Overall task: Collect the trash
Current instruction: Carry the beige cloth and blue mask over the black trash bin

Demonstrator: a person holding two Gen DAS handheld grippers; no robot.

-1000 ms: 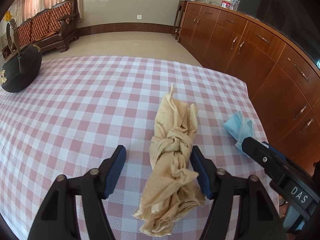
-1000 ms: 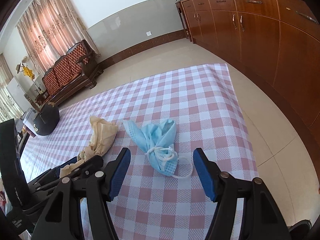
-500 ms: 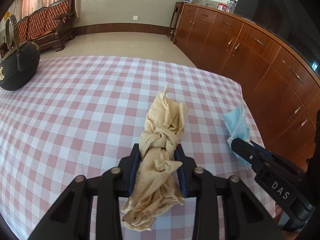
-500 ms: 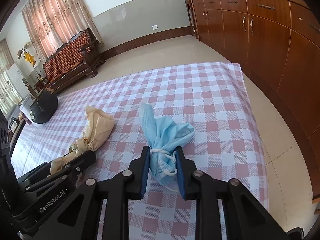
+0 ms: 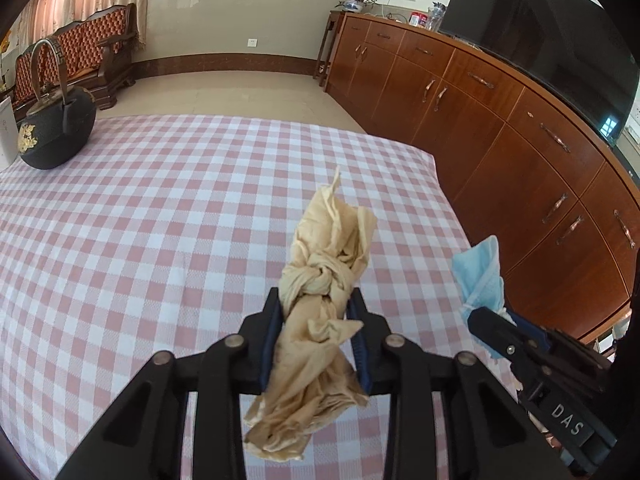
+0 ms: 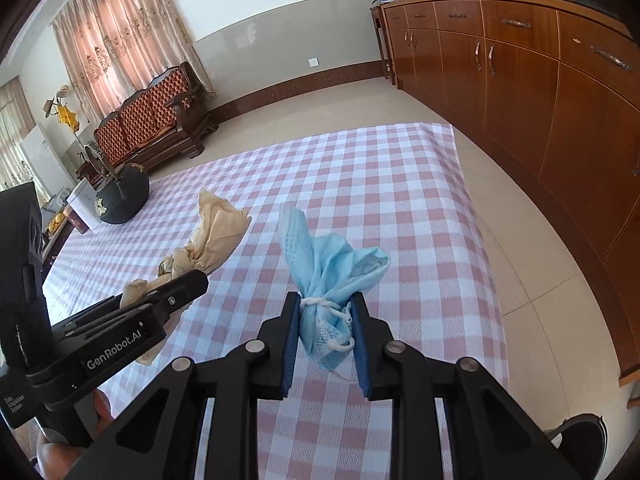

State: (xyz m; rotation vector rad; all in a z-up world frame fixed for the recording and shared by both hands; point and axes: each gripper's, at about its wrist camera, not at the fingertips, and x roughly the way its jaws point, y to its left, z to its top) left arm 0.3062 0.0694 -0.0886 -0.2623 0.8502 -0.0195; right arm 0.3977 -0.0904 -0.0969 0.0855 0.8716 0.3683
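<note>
My left gripper point(image 5: 316, 300) is shut on a knotted beige paper wad point(image 5: 320, 280) and holds it above the checked tablecloth point(image 5: 160, 220). My right gripper point(image 6: 325, 304) is shut on a crumpled blue face mask point(image 6: 328, 264), also held above the cloth. The mask shows at the right of the left wrist view point(image 5: 480, 276), in the right gripper point(image 5: 486, 318). The beige wad shows at the left of the right wrist view point(image 6: 212, 236), in the left gripper point(image 6: 198, 278).
A black iron teapot point(image 5: 56, 128) stands at the table's far left, by a white box point(image 6: 82, 204). A long wooden cabinet point(image 5: 500, 128) runs along the right. The table's right edge point(image 6: 476, 220) drops to the tiled floor. A wooden sofa point(image 6: 156, 116) is at the back.
Both grippers have closed, the left on the beige wad and the right on the blue mask, and both have risen off the cloth with their loads.
</note>
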